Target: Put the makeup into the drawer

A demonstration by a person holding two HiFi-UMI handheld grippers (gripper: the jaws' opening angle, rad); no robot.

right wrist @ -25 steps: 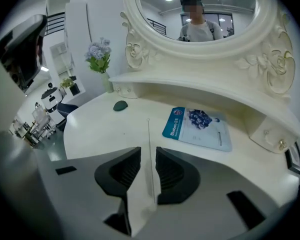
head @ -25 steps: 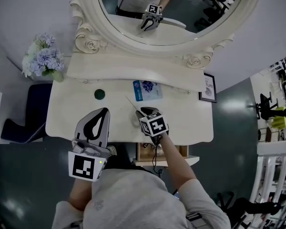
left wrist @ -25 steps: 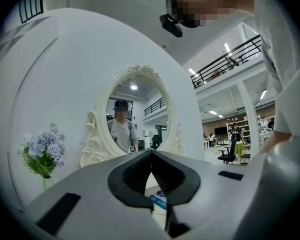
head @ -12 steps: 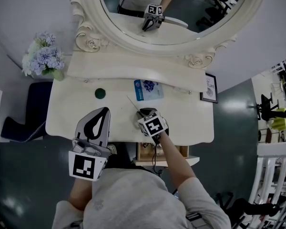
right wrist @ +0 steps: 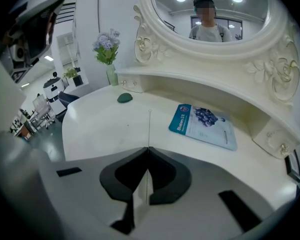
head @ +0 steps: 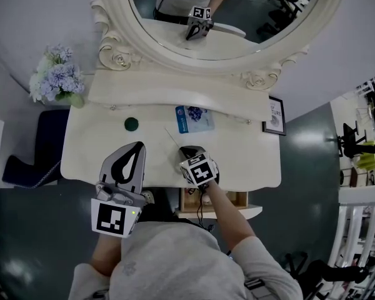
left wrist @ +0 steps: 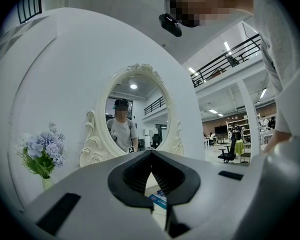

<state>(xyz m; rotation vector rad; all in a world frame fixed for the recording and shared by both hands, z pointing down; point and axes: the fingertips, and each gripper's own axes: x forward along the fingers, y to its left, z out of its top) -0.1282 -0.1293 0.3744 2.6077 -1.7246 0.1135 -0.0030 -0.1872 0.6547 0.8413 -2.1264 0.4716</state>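
Observation:
My right gripper point(head: 186, 150) point(right wrist: 149, 149) is shut on a thin white stick point(head: 172, 136) point(right wrist: 149, 129) whose free end points out over the cream vanity top point(head: 250, 161). It hovers near the table's front edge, just above the open wooden drawer point(head: 236, 199). A blue face-mask packet point(head: 194, 118) point(right wrist: 205, 125) lies flat at the back centre, and a small round green item point(head: 131, 123) point(right wrist: 124, 98) sits to its left. My left gripper point(head: 135, 146) point(left wrist: 151, 160) is shut with nothing in it, held at the front left edge.
A big oval mirror point(head: 225, 11) rises behind a raised shelf point(head: 150, 89). A vase of pale flowers point(head: 55, 74) stands at the left end, a small framed picture point(head: 274, 115) at the right end. A dark stool point(head: 40, 149) stands left of the table.
My right gripper has drawn back a little toward the front edge and the drawer, still holding the stick. The left gripper has stayed put.

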